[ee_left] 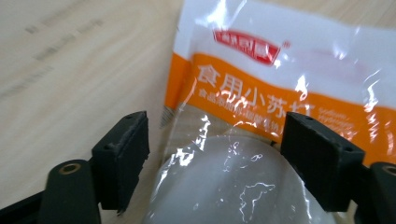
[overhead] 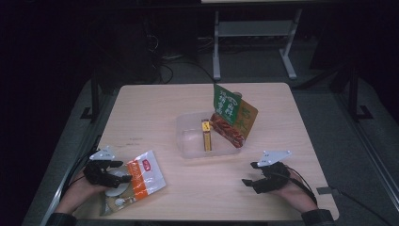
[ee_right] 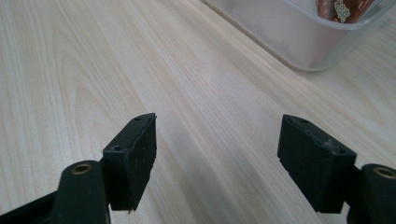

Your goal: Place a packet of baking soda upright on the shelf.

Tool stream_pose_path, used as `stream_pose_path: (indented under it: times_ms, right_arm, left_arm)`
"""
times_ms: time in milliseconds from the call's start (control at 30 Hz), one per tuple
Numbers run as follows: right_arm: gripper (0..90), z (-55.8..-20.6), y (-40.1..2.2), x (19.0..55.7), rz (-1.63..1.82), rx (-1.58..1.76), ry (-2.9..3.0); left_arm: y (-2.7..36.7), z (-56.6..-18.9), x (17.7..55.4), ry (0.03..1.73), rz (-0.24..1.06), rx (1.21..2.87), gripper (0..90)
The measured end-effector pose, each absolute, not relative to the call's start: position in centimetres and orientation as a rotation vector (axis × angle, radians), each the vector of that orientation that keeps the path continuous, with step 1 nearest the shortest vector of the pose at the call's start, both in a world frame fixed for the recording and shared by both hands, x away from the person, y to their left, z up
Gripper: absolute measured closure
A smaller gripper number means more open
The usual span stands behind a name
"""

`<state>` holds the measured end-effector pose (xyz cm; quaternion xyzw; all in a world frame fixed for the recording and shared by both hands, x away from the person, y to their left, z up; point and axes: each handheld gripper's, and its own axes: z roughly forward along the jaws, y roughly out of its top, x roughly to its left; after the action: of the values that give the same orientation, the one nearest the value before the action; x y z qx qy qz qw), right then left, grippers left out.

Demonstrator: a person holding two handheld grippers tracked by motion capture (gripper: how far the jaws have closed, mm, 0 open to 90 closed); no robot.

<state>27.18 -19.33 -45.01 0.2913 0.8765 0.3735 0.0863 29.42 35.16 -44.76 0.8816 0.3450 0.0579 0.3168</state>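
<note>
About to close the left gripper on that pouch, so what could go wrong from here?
1. The left gripper is open astride the pouch, whose film looks glossy and whose contents bulge, so it may slip out or crumple when squeezed.
2. The green packet stands tilted over the far rim of the bin; dropping the pouch in could knock it out.
</note>
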Motion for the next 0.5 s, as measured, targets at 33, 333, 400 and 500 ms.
stream_pose_path:
  times_ms: [33, 333, 400, 500]
  right_arm:
    - [27.8, -45.02, -19.33, 27.19, 1.113, 0.868, 2.612]
    - [27.9, -44.99, -19.35, 27.17, 1.112, 0.870, 2.609]
    - [27.8, -44.97, -19.35, 27.16, 1.111, 0.868, 2.609]
    - [27.9, -44.96, -19.31, 27.16, 1.110, 0.866, 2.611]
  left_arm:
    - [35.11, -44.91, 29.51, 0.911, 0.136, 2.312, 23.1]
    - [35.18, -45.10, 29.50, 0.898, 0.097, 2.336, 46.0]
    - [35.28, -45.08, 29.49, 0.904, 0.105, 2.335, 55.6]
    - [35.43, -45.07, 29.53, 0.913, 0.087, 2.325, 63.0]
